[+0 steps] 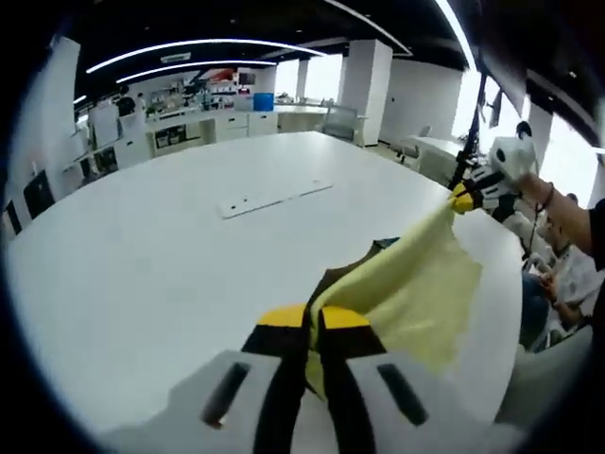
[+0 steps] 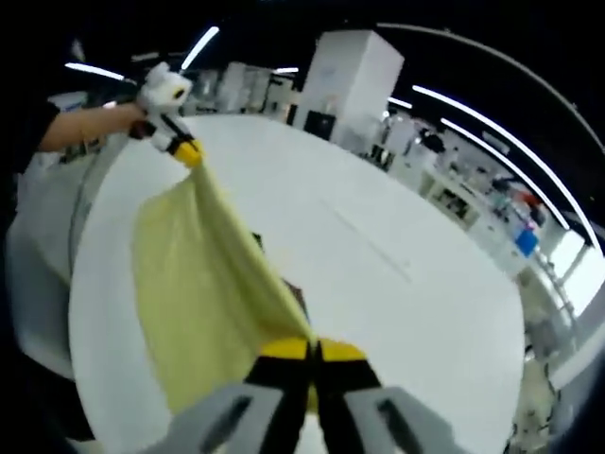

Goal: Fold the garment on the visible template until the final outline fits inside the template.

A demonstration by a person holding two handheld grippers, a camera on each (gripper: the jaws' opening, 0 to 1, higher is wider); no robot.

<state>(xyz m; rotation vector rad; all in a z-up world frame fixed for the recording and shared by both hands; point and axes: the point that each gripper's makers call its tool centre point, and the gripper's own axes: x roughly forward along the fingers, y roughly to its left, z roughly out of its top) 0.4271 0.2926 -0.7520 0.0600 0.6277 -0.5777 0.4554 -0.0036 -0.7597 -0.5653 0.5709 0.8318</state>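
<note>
One yellow garment (image 1: 416,284) hung stretched in the air over the near edge of the white table (image 1: 142,255). The left gripper (image 1: 315,326) and the right gripper (image 2: 313,355) each pinched a corner, jaws closed on cloth. Much bare tabletop lay beyond. A dark shape (image 1: 354,265) under the cloth was hard to make out.
</note>
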